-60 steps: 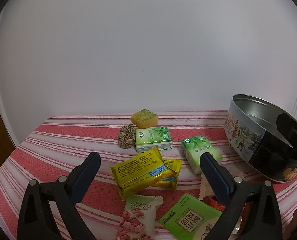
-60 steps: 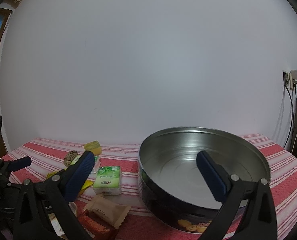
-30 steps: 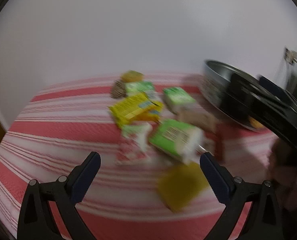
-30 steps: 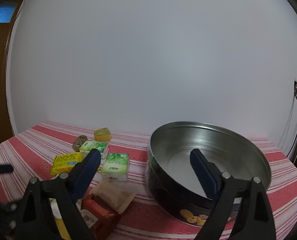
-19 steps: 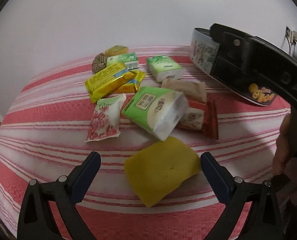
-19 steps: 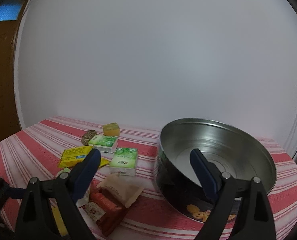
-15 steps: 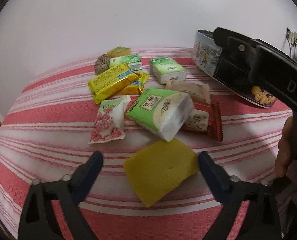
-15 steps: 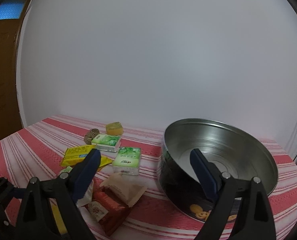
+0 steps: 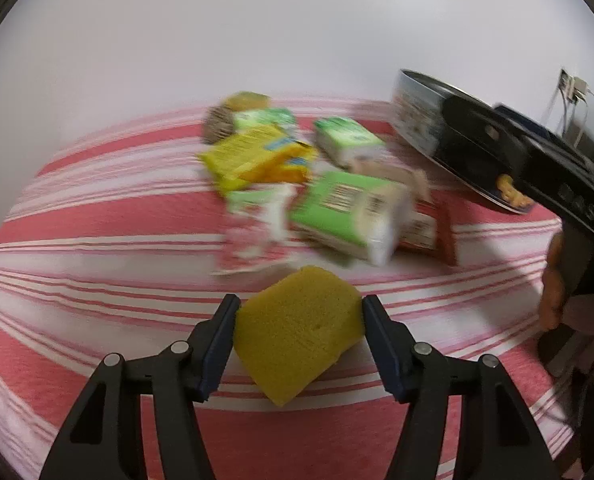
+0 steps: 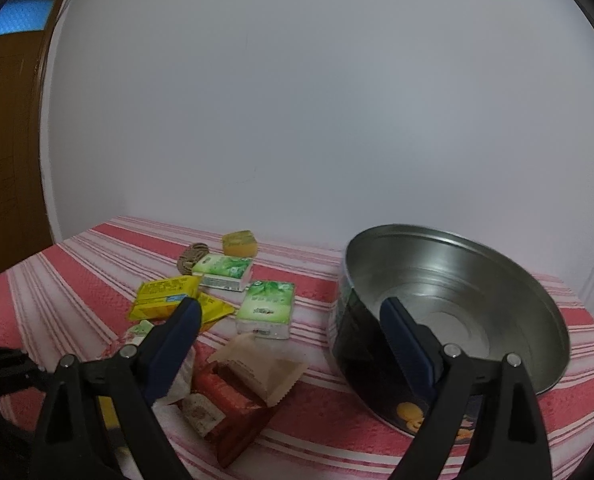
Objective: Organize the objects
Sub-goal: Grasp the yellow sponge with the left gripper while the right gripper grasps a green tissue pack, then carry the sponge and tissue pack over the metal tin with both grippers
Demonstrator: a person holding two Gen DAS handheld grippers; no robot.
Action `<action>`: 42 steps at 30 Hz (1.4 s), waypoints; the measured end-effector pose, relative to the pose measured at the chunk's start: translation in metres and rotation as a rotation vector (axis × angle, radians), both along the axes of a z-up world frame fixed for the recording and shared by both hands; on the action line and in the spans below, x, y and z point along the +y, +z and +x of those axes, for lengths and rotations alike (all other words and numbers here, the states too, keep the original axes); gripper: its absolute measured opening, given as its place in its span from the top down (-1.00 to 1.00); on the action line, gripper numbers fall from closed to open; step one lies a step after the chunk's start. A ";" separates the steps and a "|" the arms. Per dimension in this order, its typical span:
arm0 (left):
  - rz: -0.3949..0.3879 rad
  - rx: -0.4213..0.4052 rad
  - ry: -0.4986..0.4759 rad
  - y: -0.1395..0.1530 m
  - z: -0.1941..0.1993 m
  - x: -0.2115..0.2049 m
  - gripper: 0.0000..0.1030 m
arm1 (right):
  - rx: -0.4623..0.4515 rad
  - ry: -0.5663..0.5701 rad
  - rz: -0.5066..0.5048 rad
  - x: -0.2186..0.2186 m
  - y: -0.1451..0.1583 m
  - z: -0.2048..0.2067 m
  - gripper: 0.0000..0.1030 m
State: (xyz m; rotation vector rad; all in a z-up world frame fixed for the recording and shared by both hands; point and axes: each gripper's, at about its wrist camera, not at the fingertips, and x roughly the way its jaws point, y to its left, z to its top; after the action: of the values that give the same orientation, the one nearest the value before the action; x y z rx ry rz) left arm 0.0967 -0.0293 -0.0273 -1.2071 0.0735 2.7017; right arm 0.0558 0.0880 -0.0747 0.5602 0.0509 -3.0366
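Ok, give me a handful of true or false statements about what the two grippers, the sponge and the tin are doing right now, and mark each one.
1. The left gripper has the yellow sponge between its fingers. True; its jaws have just been closing and both pads touch the sponge's sides.
2. The round tin already holds snack packets. False: its metal inside is bare.
3. The right gripper is clamped on a tissue pack. False: its jaws stand wide, one finger inside the tin wall and one outside.
4. The tin is tilted, its opening facing the right wrist camera. True.
5. The striped cloth is blue. False: it is red, pink and white.
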 end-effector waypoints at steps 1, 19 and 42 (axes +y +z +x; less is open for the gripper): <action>0.000 0.005 0.012 0.002 0.001 -0.006 -0.24 | -0.003 0.019 -0.011 0.001 0.000 0.000 -0.78; -0.023 0.090 0.190 0.014 -0.008 -0.068 -0.24 | -0.316 0.320 0.213 -0.093 -0.039 -0.045 -0.32; 0.009 0.302 0.037 0.063 -0.055 0.029 -0.24 | 0.020 0.086 0.019 0.013 0.020 -0.026 0.03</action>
State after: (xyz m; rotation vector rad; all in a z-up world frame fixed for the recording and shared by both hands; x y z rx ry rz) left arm 0.0420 -0.0004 0.0359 -0.7966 0.0801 2.8910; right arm 0.0302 0.1009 -0.0543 0.5157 0.1023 -2.9611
